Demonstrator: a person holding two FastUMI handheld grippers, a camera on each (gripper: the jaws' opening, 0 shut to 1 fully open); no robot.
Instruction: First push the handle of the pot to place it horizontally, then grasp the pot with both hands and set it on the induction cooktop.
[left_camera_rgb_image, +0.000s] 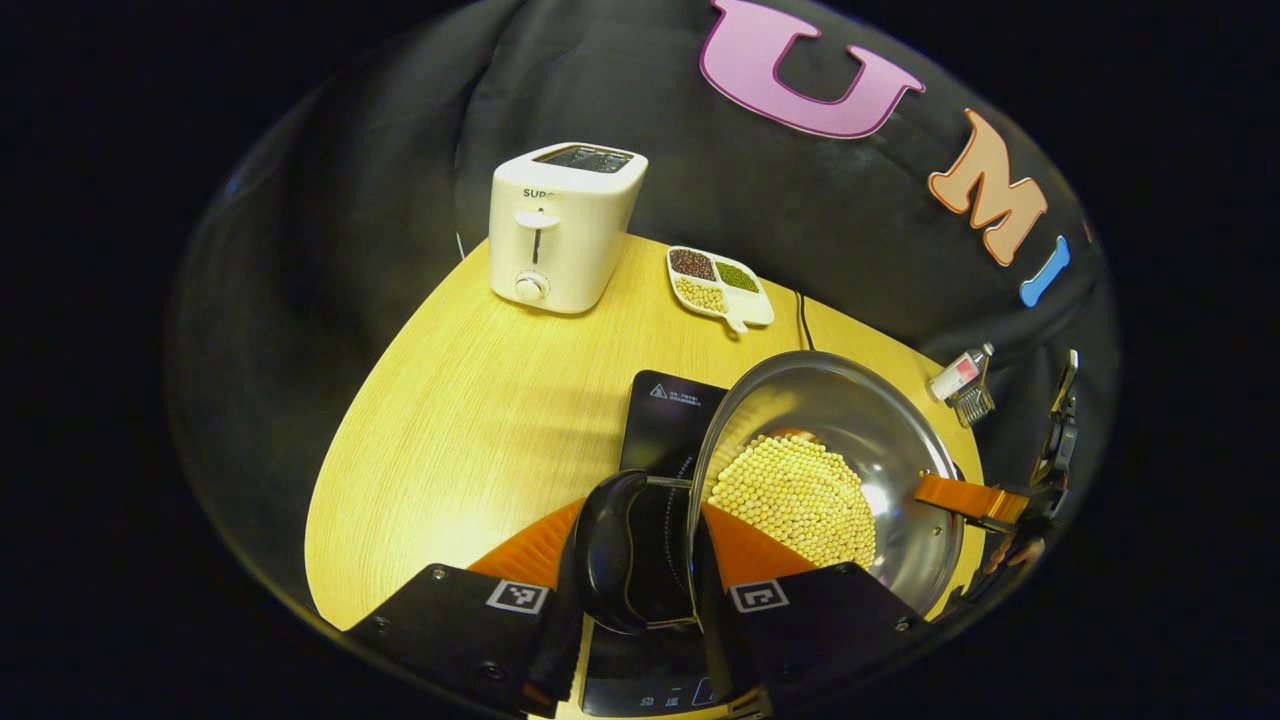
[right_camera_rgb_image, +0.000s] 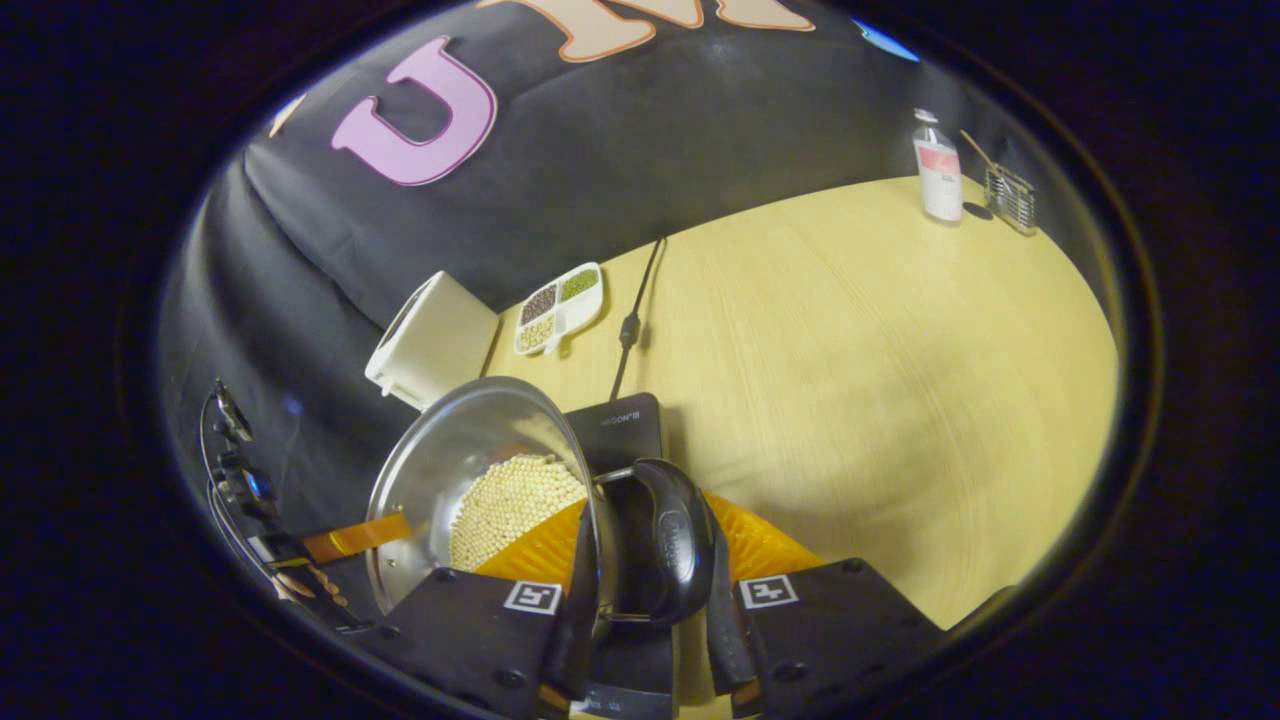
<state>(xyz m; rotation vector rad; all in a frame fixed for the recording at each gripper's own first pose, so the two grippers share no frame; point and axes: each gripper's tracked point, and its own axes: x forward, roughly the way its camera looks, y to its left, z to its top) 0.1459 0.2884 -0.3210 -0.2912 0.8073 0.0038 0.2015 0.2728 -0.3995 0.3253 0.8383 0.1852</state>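
We see the left gripper (left_camera_rgb_image: 640, 560) clamped on 1 black pot handle, lower centre. The right gripper (right_camera_rgb_image: 650, 570) jaws grip the opposite handle. The pot (left_camera_rgb_image: 870, 430), holding beans, hangs over the induction cooktop (left_camera_rgb_image: 665, 410) on the table (left_camera_rgb_image: 480, 430).

Bean-filled steel pot (left_camera_rgb_image: 880, 440) above black cooktop (left_camera_rgb_image: 665, 415)

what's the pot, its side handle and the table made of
The round silver pot looks like polished steel, since its inner wall mirrors the light. Its glossy black side handle seems to be moulded plastic. The pale yellow table shows wood grain, perhaps laminate.
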